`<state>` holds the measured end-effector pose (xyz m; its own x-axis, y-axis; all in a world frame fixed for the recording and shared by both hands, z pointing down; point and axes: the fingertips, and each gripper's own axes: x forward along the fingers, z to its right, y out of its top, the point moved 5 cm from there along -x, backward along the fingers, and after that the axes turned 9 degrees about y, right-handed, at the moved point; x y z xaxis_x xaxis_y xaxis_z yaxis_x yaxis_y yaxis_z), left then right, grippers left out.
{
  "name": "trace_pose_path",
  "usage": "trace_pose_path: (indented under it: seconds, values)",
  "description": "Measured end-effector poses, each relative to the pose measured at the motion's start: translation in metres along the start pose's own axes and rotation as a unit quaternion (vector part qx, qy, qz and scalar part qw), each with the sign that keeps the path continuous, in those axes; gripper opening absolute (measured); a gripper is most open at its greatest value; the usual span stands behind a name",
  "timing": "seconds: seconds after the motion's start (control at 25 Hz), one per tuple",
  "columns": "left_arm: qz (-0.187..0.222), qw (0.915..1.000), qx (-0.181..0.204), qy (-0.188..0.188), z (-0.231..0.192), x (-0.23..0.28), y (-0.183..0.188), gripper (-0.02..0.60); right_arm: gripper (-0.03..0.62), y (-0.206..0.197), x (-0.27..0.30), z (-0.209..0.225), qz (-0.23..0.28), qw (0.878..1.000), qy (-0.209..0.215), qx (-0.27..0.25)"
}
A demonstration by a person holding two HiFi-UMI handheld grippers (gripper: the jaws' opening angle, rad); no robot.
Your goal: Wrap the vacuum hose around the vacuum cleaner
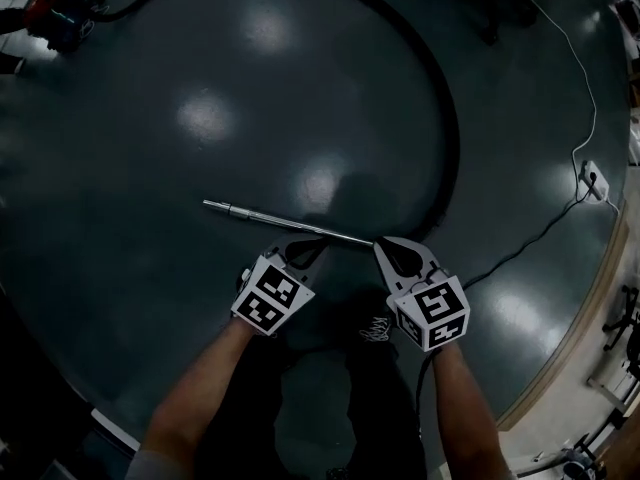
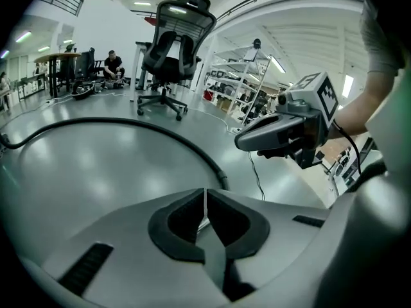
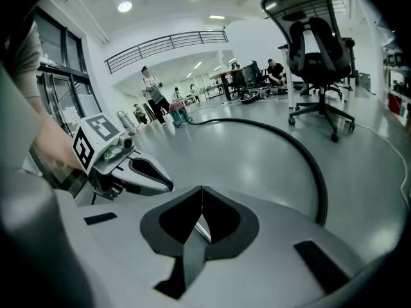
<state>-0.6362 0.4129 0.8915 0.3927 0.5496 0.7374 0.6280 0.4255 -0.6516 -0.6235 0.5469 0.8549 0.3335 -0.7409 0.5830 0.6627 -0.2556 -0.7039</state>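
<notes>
Hose [image 1: 440,118] sprawls in one wide black arc across the dark floor [image 1: 150,168]. It runs from the red vacuum cleaner [image 1: 60,16], far off at the top left of the head view, round to the right and back in to the metal wand [image 1: 290,223] lying flat just ahead of the person. Nothing is wrapped yet, so the job looks to be at its very start. The wand end seems the sensible place to begin, since it is the free end and the machine sits well apart from it. Both tools are low over that wand: the left gripper [image 1: 320,243] noses in near its middle, the right gripper [image 1: 383,246] just beside the joint where wand meets hose. Each pair of jaws is pressed together tip to tip, clamped on nothing, and a sliver of bright tube shows only through the hollow behind the tips. Forearms reach forward side by side, both tools angled downward, marker cubes facing up. The jaws will likely need to part before any pickup. Off to the right, what looks like a power strip [image 1: 595,181] lies clear of the hose.
</notes>
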Motion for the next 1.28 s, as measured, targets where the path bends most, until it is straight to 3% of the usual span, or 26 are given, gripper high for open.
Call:
trace_pose_path:
  seconds: [0.24,0.44,0.6,0.76,0.88,1.08,1.28]
  values:
    - [-0.061,0.9971,0.041,-0.020,0.000,0.080,-0.079,0.012,0.006,-0.087,0.054,0.032,-0.042,0.999,0.034,-0.002]
    - [-0.103,0.9891,0.088,-0.057,0.000,0.133,-0.128,0.108,0.008,-0.138,0.084,0.048,-0.065,0.996,0.060,-0.012]
    - [-0.141,0.9699,0.171,-0.102,0.005,0.170,-0.160,0.190,0.008,-0.167,0.098,0.063,-0.068,0.995,0.071,-0.016]
    - [-0.159,0.9555,0.217,-0.120,-0.001,0.199,-0.173,0.268,0.007,-0.172,0.106,0.081,-0.051,0.996,0.065,-0.019]
    - [-0.173,0.9416,0.257,-0.131,-0.004,0.218,-0.181,0.272,0.007,-0.171,0.112,0.096,-0.031,0.998,0.046,-0.011]
    - [-0.197,0.9095,0.343,-0.128,0.003,0.239,-0.199,0.270,0.007,-0.179,0.113,0.118,-0.023,0.999,0.025,0.004]
    - [-0.216,0.8947,0.378,-0.099,0.000,0.235,-0.191,0.225,0.006,-0.168,0.091,0.117,-0.009,1.000,0.000,0.023]
